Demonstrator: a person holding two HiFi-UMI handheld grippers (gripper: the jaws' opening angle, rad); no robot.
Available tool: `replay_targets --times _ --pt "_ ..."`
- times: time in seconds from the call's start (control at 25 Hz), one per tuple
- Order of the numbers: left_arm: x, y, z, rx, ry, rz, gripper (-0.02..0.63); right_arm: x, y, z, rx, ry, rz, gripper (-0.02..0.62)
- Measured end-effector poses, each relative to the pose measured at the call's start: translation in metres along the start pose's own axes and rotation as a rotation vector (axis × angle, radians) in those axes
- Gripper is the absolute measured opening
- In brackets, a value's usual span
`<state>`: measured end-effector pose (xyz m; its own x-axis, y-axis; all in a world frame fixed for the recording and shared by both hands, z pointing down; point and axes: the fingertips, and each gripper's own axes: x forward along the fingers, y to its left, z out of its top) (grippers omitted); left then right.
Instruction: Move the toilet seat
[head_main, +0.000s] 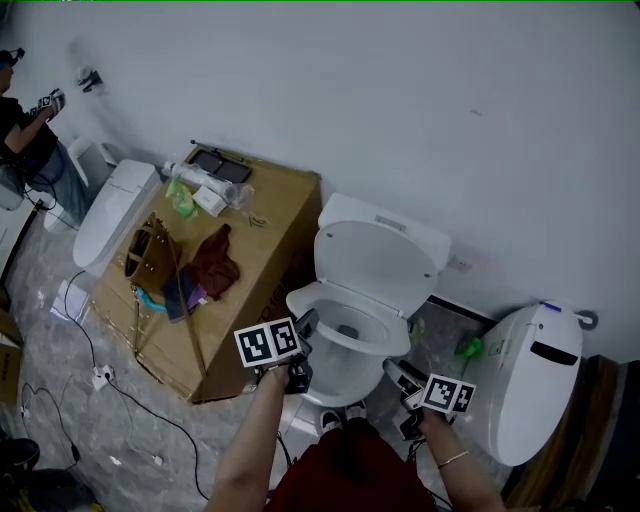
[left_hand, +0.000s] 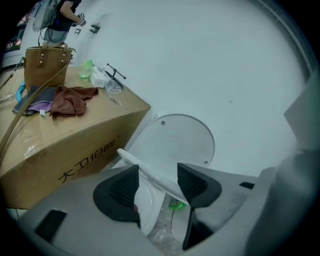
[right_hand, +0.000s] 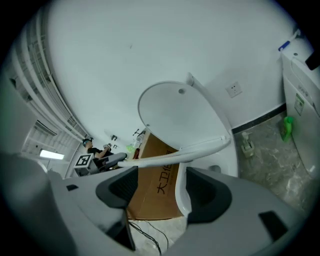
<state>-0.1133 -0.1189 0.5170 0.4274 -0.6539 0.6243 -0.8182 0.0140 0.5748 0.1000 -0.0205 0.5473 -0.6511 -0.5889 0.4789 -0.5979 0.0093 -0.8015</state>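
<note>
Between the left claw's (left_hand: 159, 184) parted jaws passes the toilet seat (left_hand: 152, 174).

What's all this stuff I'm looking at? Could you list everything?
Toilet: one, white, centre, lid up against the wall.
Seat: one, white, partly raised.
Closed toilet: one, white, left of the box.
White unit: one, right of the toilet.
Box: one, brown cardboard, beside the toilet.
Handbag: one, tan, on the box.
Cloth: one, reddish-brown, on the box.
Cable: black, on the floor.
Person: one, far left.
Left gripper: grey, jaws apart, seat between them.
Right gripper: grey, jaws apart at the seat's other side.
</note>
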Motion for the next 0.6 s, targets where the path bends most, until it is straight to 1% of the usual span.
replay_targets --times 0.08,0.12,0.16,0.2,0.24,0.32,0.44,0.6 --pt "0.002 -0.004 0.007 -0.009 -0.010 -0.001 0.224 0.006 0.004 -0.004 -0.027 0.028 0.007 0.313" --pt "0.003 -0.005 0.010 -0.014 -0.014 -0.002 0.224 0.009 0.005 -0.004 -0.037 0.037 0.004 0.300" --pt "0.005 -0.007 0.013 -0.018 -0.018 -0.003 0.224 0.012 0.005 -0.003 -0.048 0.039 -0.003 0.247" --pt "0.006 -0.009 0.015 -0.021 -0.020 -0.004 0.224 0.015 0.004 -0.001 -0.061 0.035 -0.013 0.165" --pt "0.007 -0.011 0.017 -0.024 -0.022 -0.004 0.225 0.017 0.004 0.002 -0.078 0.025 -0.026 0.117" --pt "0.009 -0.014 0.020 -0.027 -0.025 -0.005 0.225 0.019 0.005 0.012 -0.121 -0.004 -0.049 0.067" --pt "0.011 -0.017 0.024 -0.033 -0.032 -0.006 0.225 0.022 0.012 0.025 -0.186 -0.042 -0.062 0.036" --pt "0.014 -0.021 0.029 -0.043 -0.043 -0.016 0.227 0.025 0.013 0.033 -0.230 -0.060 -0.092 0.026"
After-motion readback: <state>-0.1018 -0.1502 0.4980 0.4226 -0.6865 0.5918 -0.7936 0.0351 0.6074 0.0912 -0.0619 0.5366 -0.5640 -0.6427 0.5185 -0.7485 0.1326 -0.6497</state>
